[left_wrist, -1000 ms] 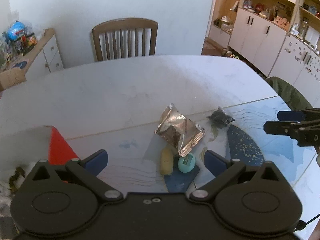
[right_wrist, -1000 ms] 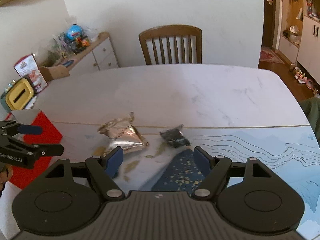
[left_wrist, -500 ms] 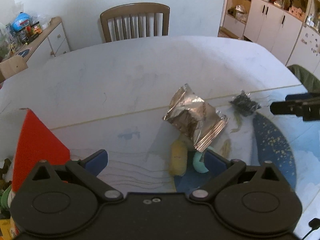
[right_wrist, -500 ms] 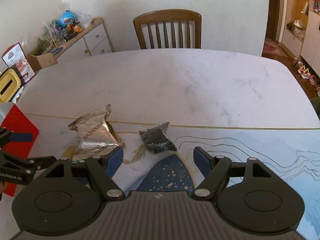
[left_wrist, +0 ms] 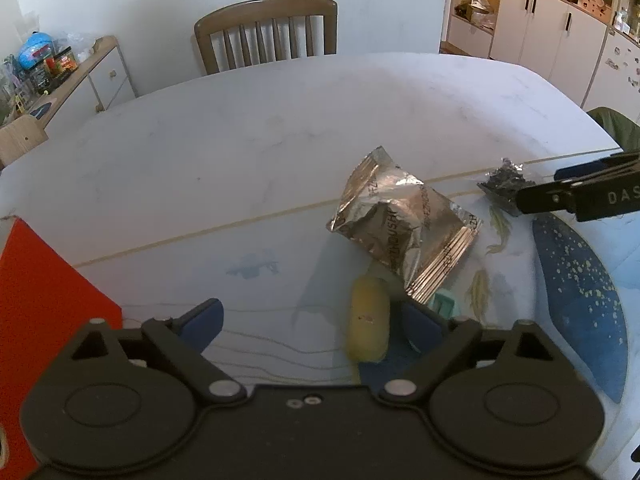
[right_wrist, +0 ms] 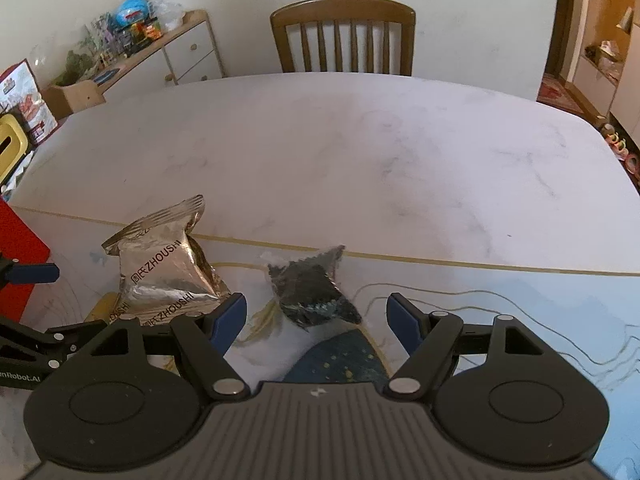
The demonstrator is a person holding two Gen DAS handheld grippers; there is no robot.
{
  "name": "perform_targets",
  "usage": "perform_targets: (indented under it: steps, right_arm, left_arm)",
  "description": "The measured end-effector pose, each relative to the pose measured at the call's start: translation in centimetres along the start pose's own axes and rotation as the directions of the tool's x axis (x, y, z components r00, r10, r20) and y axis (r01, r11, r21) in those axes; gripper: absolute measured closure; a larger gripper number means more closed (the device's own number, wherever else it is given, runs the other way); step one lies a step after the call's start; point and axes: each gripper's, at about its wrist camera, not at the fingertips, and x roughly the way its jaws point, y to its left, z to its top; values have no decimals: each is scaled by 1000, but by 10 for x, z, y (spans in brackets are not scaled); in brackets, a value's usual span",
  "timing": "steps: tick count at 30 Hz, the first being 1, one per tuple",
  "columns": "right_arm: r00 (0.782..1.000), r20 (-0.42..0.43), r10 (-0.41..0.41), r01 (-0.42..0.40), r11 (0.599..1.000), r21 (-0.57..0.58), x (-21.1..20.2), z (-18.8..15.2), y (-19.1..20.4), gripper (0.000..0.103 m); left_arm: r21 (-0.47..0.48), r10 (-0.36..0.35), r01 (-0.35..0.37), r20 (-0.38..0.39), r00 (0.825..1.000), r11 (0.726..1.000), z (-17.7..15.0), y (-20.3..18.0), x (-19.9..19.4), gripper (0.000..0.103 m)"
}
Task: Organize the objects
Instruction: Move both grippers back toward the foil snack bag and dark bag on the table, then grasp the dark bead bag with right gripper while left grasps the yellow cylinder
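A crinkled silver snack bag (left_wrist: 404, 220) (right_wrist: 166, 268) lies on the table near the painted band. Just in front of it are a yellow oval piece (left_wrist: 368, 320) and a small teal item (left_wrist: 444, 304), partly hidden by the bag and my finger. My left gripper (left_wrist: 316, 318) is open, low over the table, with the yellow piece between its fingers near the right one. A small dark wrapped packet (right_wrist: 314, 292) (left_wrist: 502, 186) lies to the right. My right gripper (right_wrist: 316, 320) is open, its fingers on either side of that packet.
A red box (left_wrist: 44, 304) (right_wrist: 20, 248) stands at the left. A wooden chair (left_wrist: 266, 36) is at the table's far side. A cluttered low cabinet (right_wrist: 168, 48) is at the back left, white cupboards (left_wrist: 560, 32) at the back right.
Both grippers have moved forward and down toward the objects. The yellow piece now sits between my left fingers, and the dark packet between my right fingers. Both stay open.
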Motion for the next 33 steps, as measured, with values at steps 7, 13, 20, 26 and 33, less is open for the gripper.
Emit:
perform_targets:
  steps: [7, 13, 20, 26, 33]
  right_arm:
    - [1000, -4, -3, 3, 1000, -18, 10, 1, 6, 31]
    - [1000, -16, -10, 10, 1000, -21, 16, 2, 7, 41]
    - [999, -23, -24, 23, 999, -28, 19, 1, 7, 58]
    - [1000, -20, -17, 16, 999, -28, 18, 0, 8, 64]
    - [1000, -15, -10, 10, 1000, -22, 12, -3, 8, 70]
  left_arm:
    - [27, 3, -3, 1, 1000, 1000, -5, -3, 1, 19]
    - [46, -4, 4, 7, 1000, 999, -5, -10, 3, 29]
    - [66, -23, 22, 21, 1000, 998, -6, -17, 1, 51]
    - [99, -46, 44, 23, 999, 994, -7, -24, -1, 71]
    - [103, -53, 52, 11, 999, 993, -5, -29, -1, 83]
